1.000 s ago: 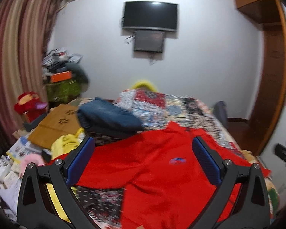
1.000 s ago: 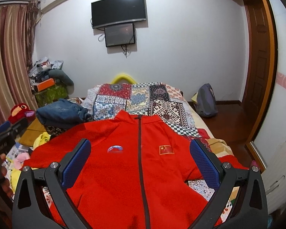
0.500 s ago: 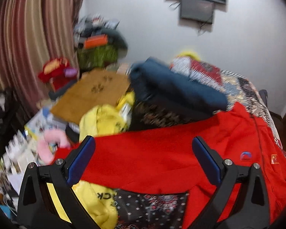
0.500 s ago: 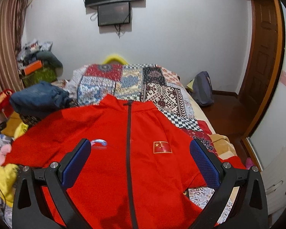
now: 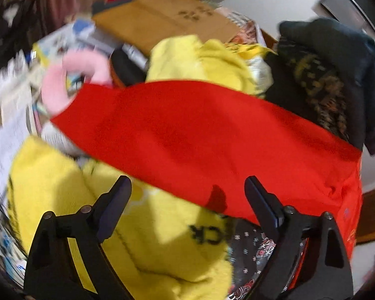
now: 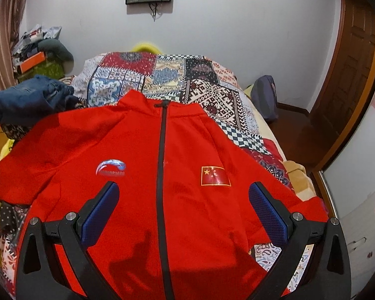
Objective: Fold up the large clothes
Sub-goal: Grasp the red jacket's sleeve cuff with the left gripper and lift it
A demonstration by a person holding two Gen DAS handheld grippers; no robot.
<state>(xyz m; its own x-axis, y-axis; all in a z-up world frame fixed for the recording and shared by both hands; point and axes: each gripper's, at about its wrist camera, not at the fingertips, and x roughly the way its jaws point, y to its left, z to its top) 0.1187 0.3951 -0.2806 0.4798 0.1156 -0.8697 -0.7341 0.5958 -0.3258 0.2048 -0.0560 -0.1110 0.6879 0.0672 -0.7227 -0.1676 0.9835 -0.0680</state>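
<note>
A red zip jacket (image 6: pixel 167 175) lies front up on the bed, collar toward the far wall, with a flag patch and a logo on its chest. My right gripper (image 6: pixel 183 192) is open and empty, hovering over the jacket's lower front. In the left wrist view the jacket's left sleeve (image 5: pixel 192 135) stretches out across a pile of clothes. My left gripper (image 5: pixel 187 187) is open and empty, just above the sleeve's near edge.
A yellow garment (image 5: pixel 117 212) lies under and beside the sleeve. A pink ring cushion (image 5: pixel 70 75), a cardboard box (image 5: pixel 167 17) and dark folded clothes (image 5: pixel 337 57) crowd the left. A patchwork bedspread (image 6: pixel 187 82) covers the bed; folded jeans (image 6: pixel 30 97) sit left.
My left gripper has swung left and tilted down onto the jacket's sleeve. My right gripper has dipped lower and closer over the jacket's chest. Both stay open.
</note>
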